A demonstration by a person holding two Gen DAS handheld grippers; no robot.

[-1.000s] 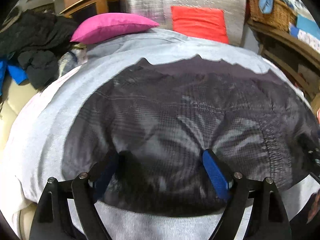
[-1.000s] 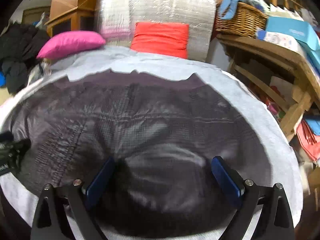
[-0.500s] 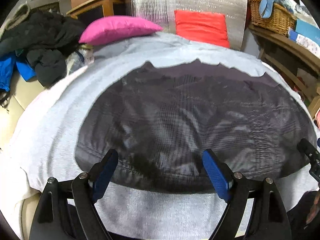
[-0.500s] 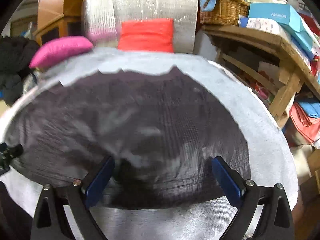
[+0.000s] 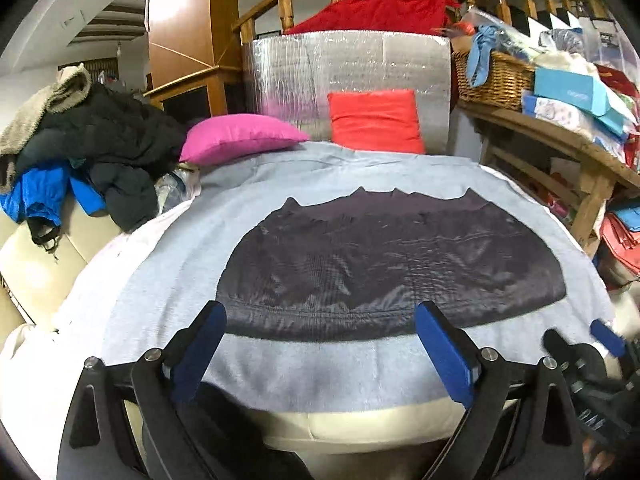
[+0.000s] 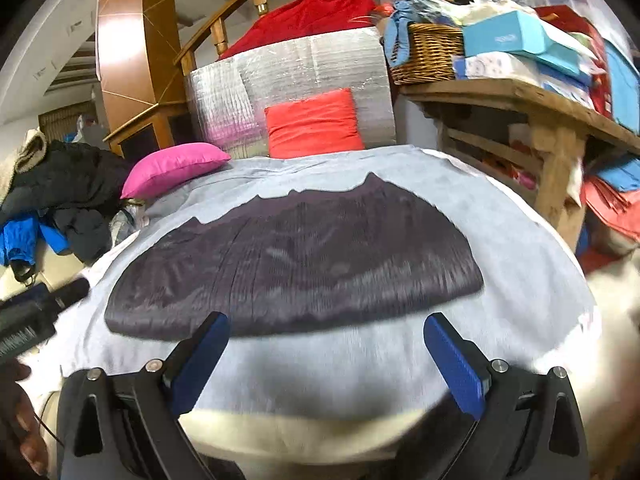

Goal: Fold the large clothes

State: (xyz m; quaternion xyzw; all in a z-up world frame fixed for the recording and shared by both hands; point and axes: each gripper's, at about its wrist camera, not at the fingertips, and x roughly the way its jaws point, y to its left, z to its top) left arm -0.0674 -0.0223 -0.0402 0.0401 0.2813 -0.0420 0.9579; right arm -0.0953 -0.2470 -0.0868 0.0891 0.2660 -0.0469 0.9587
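A dark grey-black garment (image 5: 392, 272) lies folded flat in a wide band on a light grey sheet (image 5: 280, 364) over a cream sofa; it also shows in the right wrist view (image 6: 296, 268). My left gripper (image 5: 320, 348) is open and empty, hovering above the sheet just short of the garment's near edge. My right gripper (image 6: 326, 364) is open and empty, also back from the near edge. The right gripper shows at the right edge of the left wrist view (image 5: 600, 364). The left gripper shows at the left edge of the right wrist view (image 6: 36, 308).
A pile of dark and blue clothes (image 5: 88, 160) sits at the left. A pink cushion (image 5: 240, 138) and a red cushion (image 5: 376, 120) lie at the back before a silver foil panel (image 5: 348, 64). A wooden shelf (image 6: 540, 108) with a wicker basket (image 6: 428, 56) stands at the right.
Both grippers have pulled back and up from the garment toward the near edge of the sheet. The garment, which filled the views before, now lies flat and clear of the fingers.
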